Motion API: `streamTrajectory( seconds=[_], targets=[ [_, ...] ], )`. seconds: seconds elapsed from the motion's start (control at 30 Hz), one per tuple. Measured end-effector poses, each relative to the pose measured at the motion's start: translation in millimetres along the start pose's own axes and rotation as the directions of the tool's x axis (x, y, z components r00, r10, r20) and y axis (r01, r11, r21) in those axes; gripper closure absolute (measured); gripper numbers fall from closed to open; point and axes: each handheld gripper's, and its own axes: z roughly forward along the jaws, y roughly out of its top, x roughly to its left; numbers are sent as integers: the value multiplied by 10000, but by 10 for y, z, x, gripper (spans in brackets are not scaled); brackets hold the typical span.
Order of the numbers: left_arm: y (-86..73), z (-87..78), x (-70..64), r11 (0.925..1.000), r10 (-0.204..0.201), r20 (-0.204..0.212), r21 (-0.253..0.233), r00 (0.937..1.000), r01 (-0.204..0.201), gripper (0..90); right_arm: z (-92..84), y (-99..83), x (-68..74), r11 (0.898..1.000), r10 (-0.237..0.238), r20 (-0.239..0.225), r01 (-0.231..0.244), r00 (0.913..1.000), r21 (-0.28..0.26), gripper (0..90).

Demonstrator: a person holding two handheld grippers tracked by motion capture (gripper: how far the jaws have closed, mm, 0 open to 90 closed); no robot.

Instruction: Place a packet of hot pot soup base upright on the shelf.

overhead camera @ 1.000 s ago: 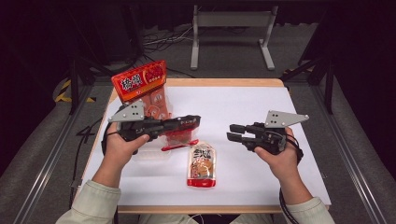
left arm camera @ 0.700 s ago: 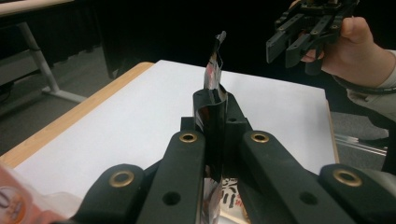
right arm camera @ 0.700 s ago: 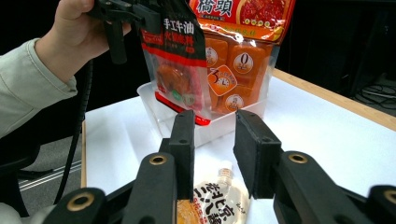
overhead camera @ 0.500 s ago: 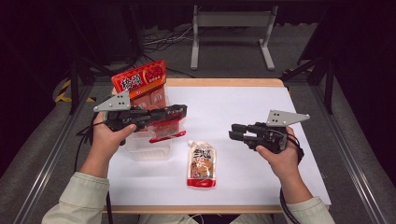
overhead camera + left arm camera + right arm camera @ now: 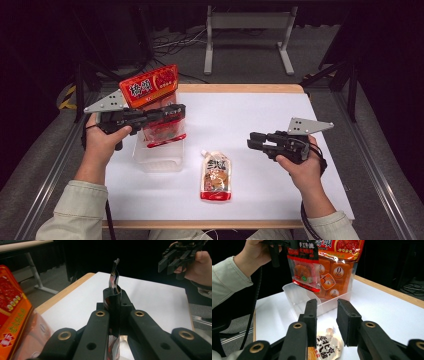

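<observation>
My left gripper (image 5: 173, 112) is shut on the top edge of a small red sauce packet (image 5: 164, 132), which hangs over a clear plastic container (image 5: 159, 156). In the left gripper view the packet (image 5: 114, 277) stands edge-on between the shut jaws of the left gripper (image 5: 113, 293). A big orange snack bag (image 5: 150, 86) stands upright at the container's far end. A spout pouch (image 5: 216, 175) lies flat on the white table (image 5: 260, 110). My right gripper (image 5: 254, 141) hovers open and empty to the pouch's right. In the right gripper view the right gripper (image 5: 327, 315) faces the hanging packet (image 5: 304, 265), the container (image 5: 297, 297) and the pouch (image 5: 327, 345).
The table's wooden far edge (image 5: 240, 88) lies behind the container. A metal stand (image 5: 247, 30) is on the floor beyond, with rails along both table sides. The orange bag (image 5: 12, 315) is close on the left of the left gripper's camera.
My left gripper has carried the red packet left and away from me, from near the table's middle to above the container. The right gripper has barely moved.
</observation>
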Motion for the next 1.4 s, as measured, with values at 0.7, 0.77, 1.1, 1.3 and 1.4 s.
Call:
streamTrajectory(
  seconds=[0.7,0.77,1.1,1.3,1.4],
  targets=[
    [-120,-25,170,9989,278,59,375,9996,-280,883,-7,-26,-24,9998,163,-59,-164,9998,-59,711],
    [-133,-14,159,9990,238,165,371,9996,-244,882,-12,-26,-23,9998,170,-59,-170,9998,-72,711],
    [-204,55,147,9964,350,367,765,9987,-377,879,-7,-28,-19,9998,194,-123,-195,9997,-76,710],
    [-269,54,170,9967,191,422,782,9989,-224,877,0,-35,-24,9997,228,-124,-229,9997,-45,711],
    [-289,64,177,9968,114,497,785,9987,-153,874,5,-37,-25,9997,238,-145,-238,9996,-40,711]
  ],
)
